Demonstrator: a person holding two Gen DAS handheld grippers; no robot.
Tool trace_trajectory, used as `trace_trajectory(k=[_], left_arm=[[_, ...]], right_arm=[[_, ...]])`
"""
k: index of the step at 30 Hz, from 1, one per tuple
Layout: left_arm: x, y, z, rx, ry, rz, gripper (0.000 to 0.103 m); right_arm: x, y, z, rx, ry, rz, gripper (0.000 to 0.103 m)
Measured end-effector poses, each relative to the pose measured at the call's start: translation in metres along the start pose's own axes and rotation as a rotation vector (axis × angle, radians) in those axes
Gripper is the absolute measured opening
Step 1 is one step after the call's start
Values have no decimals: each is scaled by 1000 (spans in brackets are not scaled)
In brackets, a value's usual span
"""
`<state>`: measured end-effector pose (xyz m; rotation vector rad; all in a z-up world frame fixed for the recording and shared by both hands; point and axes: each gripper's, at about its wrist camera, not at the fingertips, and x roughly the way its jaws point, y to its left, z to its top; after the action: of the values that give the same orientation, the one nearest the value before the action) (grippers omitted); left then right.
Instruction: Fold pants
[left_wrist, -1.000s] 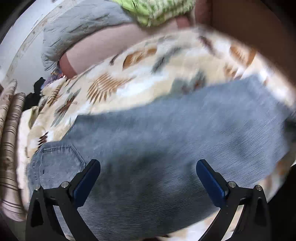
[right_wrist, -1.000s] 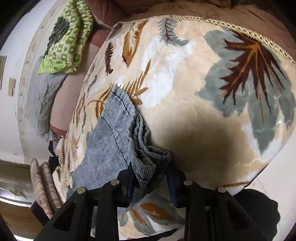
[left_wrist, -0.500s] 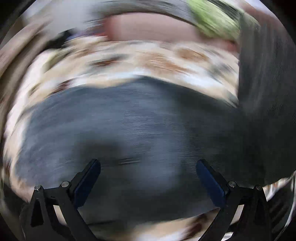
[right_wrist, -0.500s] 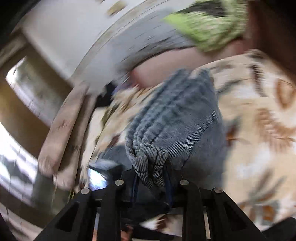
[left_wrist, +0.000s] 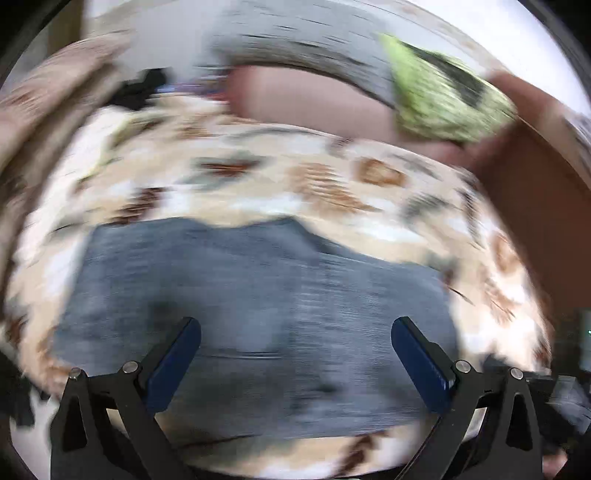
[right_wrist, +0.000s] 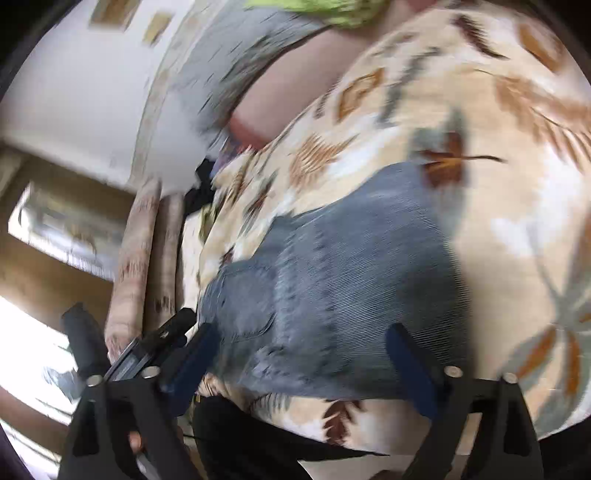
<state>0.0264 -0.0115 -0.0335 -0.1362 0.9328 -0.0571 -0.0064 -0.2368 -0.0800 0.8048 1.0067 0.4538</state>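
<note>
Now the blue-grey jeans (left_wrist: 258, 295) lie folded into a wide, compact slab on the leaf-patterned blanket (left_wrist: 314, 177) that covers the bed. In the left wrist view, which is streaked by motion blur, the denim spans most of the lower frame, its far edge running roughly level with a slight step near the middle. The left gripper (left_wrist: 295, 358) hangs above the near part of the jeans with its jaws spread wide, the blue pads (left_wrist: 177, 362) well apart and nothing between them.

From the right wrist view the jeans (right_wrist: 351, 295) show more sharply: a back pocket (right_wrist: 243, 302) sits at the left end of the slab, close to the blanket's edge, and the ribbed weave of the denim is plain. The right gripper (right_wrist: 299, 365) also has its jaws wide open and holds nothing; whether its pads touch the cloth cannot be told. Beside its left finger a black part of the other gripper (right_wrist: 162, 343) pokes into view.

Beyond the blanket, a pinkish pillow (left_wrist: 314, 103) lies at the head of the bed, with a green patterned cloth (left_wrist: 443, 103) and a grey cloth (left_wrist: 314, 48) above it. A striped beige roll (right_wrist: 136, 266) lies along the bed's left side, against the white wall (right_wrist: 81, 92).
</note>
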Motion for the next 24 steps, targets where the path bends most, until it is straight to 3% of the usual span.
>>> trace_trajectory(k=[1, 2, 4, 5, 10, 14, 16, 18, 21, 24], left_arm=[[16, -11, -2, 42, 26, 27, 102], [46, -25, -14, 134, 114, 107, 102], [94, -31, -39, 228, 285, 178, 103], [89, -25, -45, 187, 196, 149, 103], [94, -26, -43, 207, 217, 156, 103], [101, -22, -42, 202, 205, 156, 103], [96, -28, -44, 205, 206, 154, 103], [90, -26, -42, 200, 206, 133, 103], [93, -26, -41, 199, 198, 135, 103], [94, -25, -41, 194, 197, 123, 103]], right_arm=[[6, -14, 1, 39, 33, -24, 96], [16, -32, 0, 96, 101, -64, 95], [12, -43, 7, 146, 115, 0, 94], [5, -37, 16, 133, 112, 5, 94], [-8, -3, 70, 36, 56, 73, 95], [55, -9, 116, 60, 168, 100, 95], [95, -42, 121, 103, 227, -57, 96], [89, -48, 123, 159, 180, 1, 96], [58, -22, 118, 84, 123, 2, 96], [23, -5, 93, 41, 121, 57, 96]])
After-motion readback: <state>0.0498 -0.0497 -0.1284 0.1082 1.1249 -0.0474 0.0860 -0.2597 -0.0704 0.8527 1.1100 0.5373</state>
